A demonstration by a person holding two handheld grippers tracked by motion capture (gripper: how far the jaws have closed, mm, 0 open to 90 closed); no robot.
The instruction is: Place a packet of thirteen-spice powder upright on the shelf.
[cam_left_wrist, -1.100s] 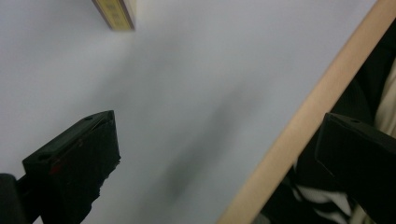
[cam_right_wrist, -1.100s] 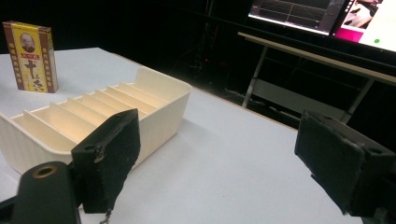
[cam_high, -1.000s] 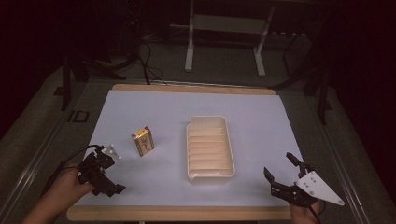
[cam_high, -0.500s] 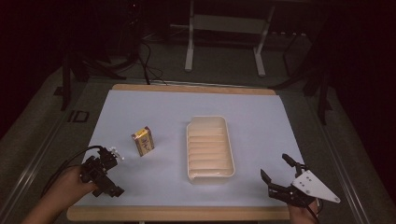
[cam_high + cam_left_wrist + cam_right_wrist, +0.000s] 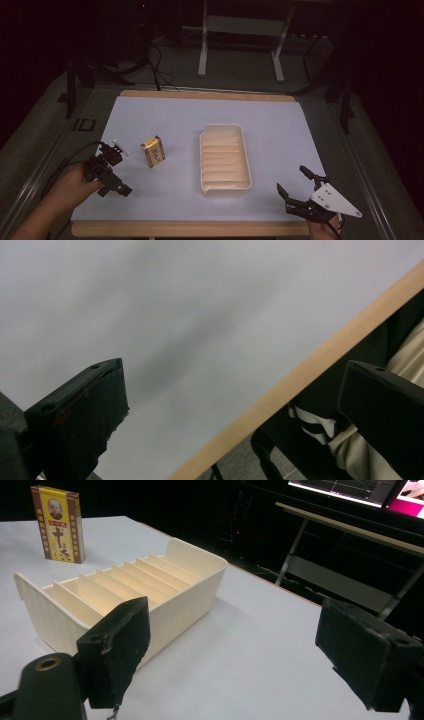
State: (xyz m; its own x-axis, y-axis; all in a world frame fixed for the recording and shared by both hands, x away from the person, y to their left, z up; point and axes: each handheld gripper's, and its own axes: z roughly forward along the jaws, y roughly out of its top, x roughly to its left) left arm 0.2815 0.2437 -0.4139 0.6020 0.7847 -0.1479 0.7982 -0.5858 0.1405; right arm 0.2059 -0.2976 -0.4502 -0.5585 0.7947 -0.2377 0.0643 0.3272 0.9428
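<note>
Yellow box (image 5: 153,151) upright on table, left of ribbed tray (image 5: 224,159). Left gripper (image 5: 111,172) nearer, box at its 2 o'clock, jaws spread, empty. Right gripper (image 5: 296,188) also open, well apart.

L gripper (image 5: 107,172) pulled back toward near table edge, away from yellow box (image 5: 153,151). R gripper (image 5: 296,189) also drew back, jaws wide.

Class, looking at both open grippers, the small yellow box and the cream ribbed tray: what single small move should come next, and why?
Probably bring the left gripper forward to the small yellow box. It is the nearer gripper, its jaws are open and empty, and the box stands upright, apart from the cream ribbed tray. The right gripper is beyond the tray.
</note>
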